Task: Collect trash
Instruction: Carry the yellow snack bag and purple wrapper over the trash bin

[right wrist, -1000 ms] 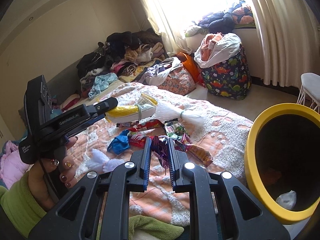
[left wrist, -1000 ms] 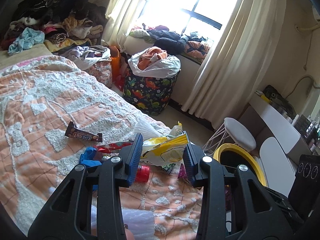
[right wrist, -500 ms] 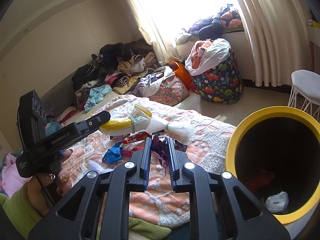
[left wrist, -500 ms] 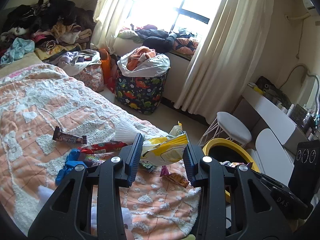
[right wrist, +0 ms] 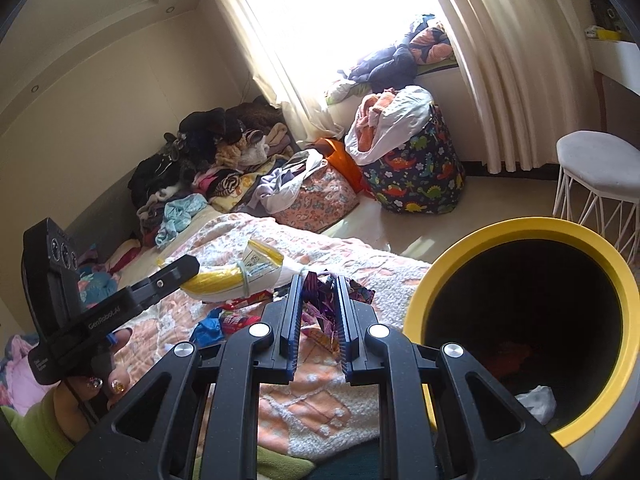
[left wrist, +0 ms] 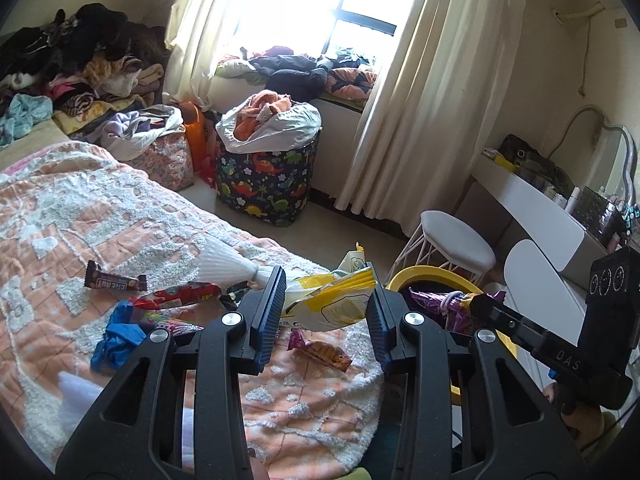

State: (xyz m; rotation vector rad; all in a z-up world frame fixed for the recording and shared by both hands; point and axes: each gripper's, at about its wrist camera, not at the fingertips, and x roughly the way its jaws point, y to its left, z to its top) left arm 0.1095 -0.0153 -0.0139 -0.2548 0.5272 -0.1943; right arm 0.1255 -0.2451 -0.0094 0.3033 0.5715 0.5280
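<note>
"ENERGY" on chocolate bar (left wrist: 115, 280); "GenRobot.AI" on left gripper (right wrist: 240, 276); "DAS" on right gripper (left wrist: 460, 304).

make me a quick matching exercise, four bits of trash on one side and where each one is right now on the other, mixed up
Things:
1. yellow bag
2. purple wrapper
3. chocolate bar
4. white scrap

Places:
A. inside the yellow bin
B. in the left gripper
C. lying on the bed
D. in the right gripper

Pairs: 1-B, 2-D, 3-C, 4-A
</note>
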